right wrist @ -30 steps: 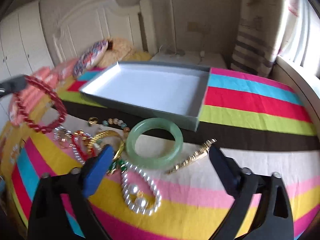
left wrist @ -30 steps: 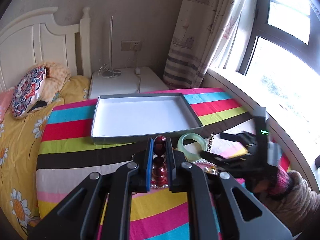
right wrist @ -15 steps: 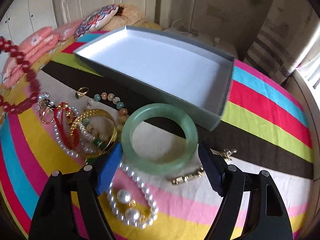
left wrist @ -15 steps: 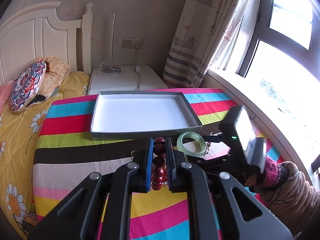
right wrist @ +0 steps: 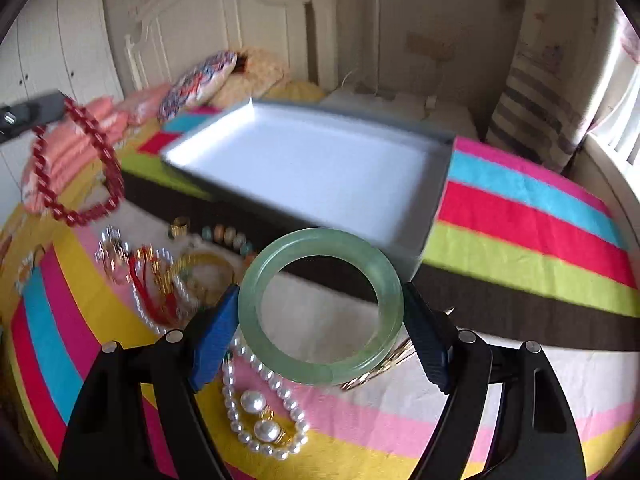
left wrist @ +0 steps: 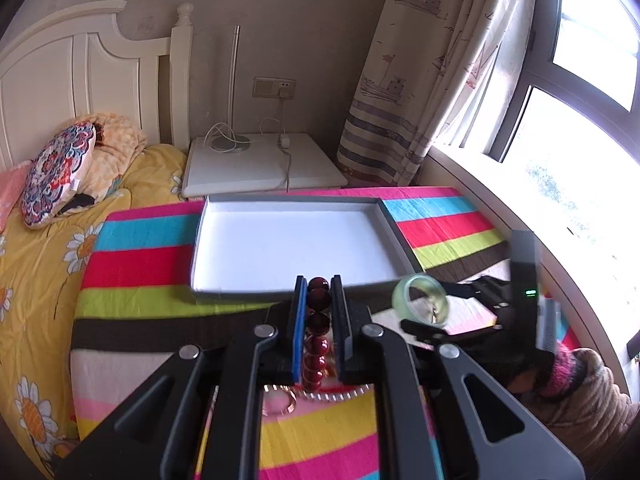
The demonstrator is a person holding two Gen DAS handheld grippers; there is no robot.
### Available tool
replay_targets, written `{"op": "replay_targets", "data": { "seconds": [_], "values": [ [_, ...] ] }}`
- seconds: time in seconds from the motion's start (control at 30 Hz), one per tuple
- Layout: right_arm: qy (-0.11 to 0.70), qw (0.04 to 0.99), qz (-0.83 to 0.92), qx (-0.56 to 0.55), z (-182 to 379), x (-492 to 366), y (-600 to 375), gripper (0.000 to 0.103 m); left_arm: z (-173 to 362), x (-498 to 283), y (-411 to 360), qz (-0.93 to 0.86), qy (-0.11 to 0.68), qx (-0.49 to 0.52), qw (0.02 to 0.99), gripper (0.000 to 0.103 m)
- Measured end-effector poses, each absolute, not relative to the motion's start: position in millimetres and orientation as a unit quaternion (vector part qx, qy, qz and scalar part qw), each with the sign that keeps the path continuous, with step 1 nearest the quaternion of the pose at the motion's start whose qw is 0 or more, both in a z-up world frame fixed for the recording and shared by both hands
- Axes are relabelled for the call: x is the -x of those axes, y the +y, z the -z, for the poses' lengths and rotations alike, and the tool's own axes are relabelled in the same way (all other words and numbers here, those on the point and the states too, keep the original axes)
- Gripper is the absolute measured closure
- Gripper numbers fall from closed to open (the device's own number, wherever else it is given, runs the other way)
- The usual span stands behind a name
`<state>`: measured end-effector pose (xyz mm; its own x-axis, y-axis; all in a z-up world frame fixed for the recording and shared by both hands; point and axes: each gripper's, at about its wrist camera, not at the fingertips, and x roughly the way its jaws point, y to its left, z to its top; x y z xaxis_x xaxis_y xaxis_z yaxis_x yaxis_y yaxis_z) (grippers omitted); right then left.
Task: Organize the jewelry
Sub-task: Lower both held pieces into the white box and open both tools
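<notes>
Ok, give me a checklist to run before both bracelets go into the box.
1. Left hand-held gripper shut on the red bead bracelet: ok.
2. Right hand-held gripper clamped on the green jade bangle, both pads touching its rim: ok.
3. Bangle lifted off the striped cloth: ok, judging by the left wrist view.
4. Grey box open, white floor bare: ok.
5. Red bracelet's hanging loop clear of the box's near wall: cannot tell.
6. Bangle free of the pearl necklace below it: cannot tell.
</notes>
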<state>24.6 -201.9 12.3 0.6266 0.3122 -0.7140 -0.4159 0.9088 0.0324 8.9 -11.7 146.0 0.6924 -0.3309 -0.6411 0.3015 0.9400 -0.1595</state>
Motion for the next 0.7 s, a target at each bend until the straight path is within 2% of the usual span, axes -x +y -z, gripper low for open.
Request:
{"op": "replay_targets", "data": {
  "seconds": [0.23, 0.5, 0.7],
  "values": [
    [0.363, 0.91, -0.186, 0.072, -42, -60, -203, 0.027, -155, -65, -19, 0.158, 0.355, 0.004, 0.921, 0.092],
    [0.402, 0.891, -0.191, 0.09, -45, -128, -196, 0.027, -139, -131, -24, 0.128, 0.379, -0.028, 0.916, 0.092],
    [0.418, 0.883, -0.185, 0.105, -30, -145, -186, 0.027, -114, -160, -20, 0.112, 0.395, -0.032, 0.911, 0.092]
  ]
}}
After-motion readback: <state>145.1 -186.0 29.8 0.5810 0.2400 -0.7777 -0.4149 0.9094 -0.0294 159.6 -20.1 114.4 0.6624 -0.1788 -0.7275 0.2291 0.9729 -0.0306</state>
